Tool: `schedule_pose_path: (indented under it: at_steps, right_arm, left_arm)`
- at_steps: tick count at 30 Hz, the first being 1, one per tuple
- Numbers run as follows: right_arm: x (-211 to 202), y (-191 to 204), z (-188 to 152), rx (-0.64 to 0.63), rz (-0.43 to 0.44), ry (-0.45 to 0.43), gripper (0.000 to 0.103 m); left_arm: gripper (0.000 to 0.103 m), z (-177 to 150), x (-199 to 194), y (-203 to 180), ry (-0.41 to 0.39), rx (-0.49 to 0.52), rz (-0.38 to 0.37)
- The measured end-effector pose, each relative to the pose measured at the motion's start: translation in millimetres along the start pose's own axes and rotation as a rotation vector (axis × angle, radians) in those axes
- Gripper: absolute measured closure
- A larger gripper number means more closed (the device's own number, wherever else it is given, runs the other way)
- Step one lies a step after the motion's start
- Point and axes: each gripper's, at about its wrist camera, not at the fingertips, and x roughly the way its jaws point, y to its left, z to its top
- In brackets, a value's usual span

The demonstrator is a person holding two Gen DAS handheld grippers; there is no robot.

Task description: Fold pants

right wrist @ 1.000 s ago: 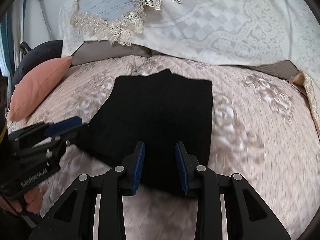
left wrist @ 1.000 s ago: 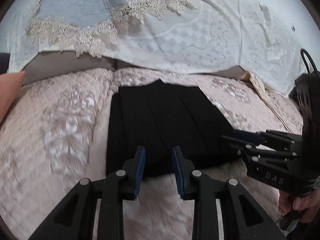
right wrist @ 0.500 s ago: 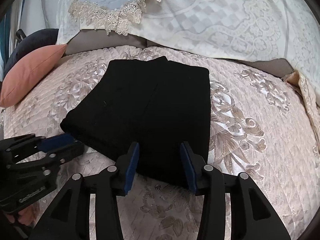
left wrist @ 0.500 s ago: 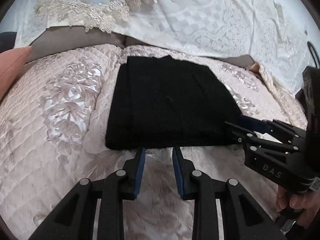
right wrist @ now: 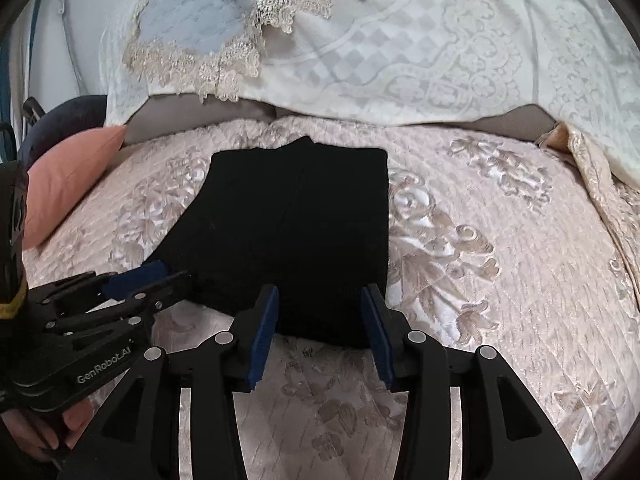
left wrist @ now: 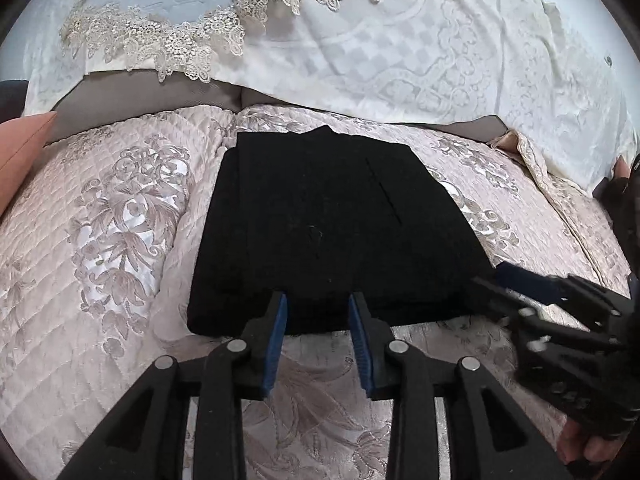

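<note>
One pair of black pants (left wrist: 336, 236) lay folded into a flat, nearly square packet in the middle of a quilted pink bedspread (left wrist: 112, 240) with a shiny floral pattern. The near edge of the packet was straight, and a small point of fabric stuck out at its far edge.

Just in front of this near edge was the left gripper (left wrist: 318, 300), with its blue-padded fingers (left wrist: 276, 336) on either side of a short part of the hem. Its jaws were opening, and the pads did not press on the cloth. The right gripper (right wrist: 318, 294) stood at the near right corner of the pants with its jaws apart; only the edge of the packet showed between its pads, and they did not squeeze it. In the left wrist view the right gripper (left wrist: 520, 280) came in from the right, its tip just beside the corner of the pants.

A salmon-pink cushion (right wrist: 68, 184) lay at the left side of the bed, well apart from the pants. Behind the bedspread a white patterned cover (right wrist: 420, 60) hung over the headboard side, and on top of it lay a pale blue cloth with lace trim (right wrist: 224, 12).
</note>
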Motion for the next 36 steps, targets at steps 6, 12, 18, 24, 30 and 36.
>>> schedule_pose_path:
  at_steps: [6,12,18,24,30,36]
  right_arm:
    - [1.8,1.0,-1.2,-0.027,-0.023,0.016,0.058]
    - [-39.5,0.6,-10.1,-0.026,0.004,-0.029,0.058]
    - [-74.5,7.7,-29.1,-0.04,0.037,-0.068,0.058]
    - [-93.4,16.3,-47.5,-0.045,0.035,-0.072,0.058]
    - [-81.9,16.9,-63.2,-0.038,0.031,-0.032,0.058]
    - [-58.8,15.2,-68.4,-0.045,0.019,0.0,0.058]
  left_arm:
    - [0.065,-5.8,3.1,4.3,0.077,-0.022,0.02]
    - [0.065,-15.8,-34.1,1.5,0.029,-0.031,0.023]
    - [0.065,-27.8,-70.6,-13.8,-0.019,-0.007,0.021]
    - [0.065,-40.1,-90.8,-20.3,-0.044,-0.006,0.027]
    - [0.065,-55.0,-75.8,-22.3,-0.01,0.02,0.05]
    - [0.065,-63.6,-54.4,-16.8,0.02,0.019,0.081]
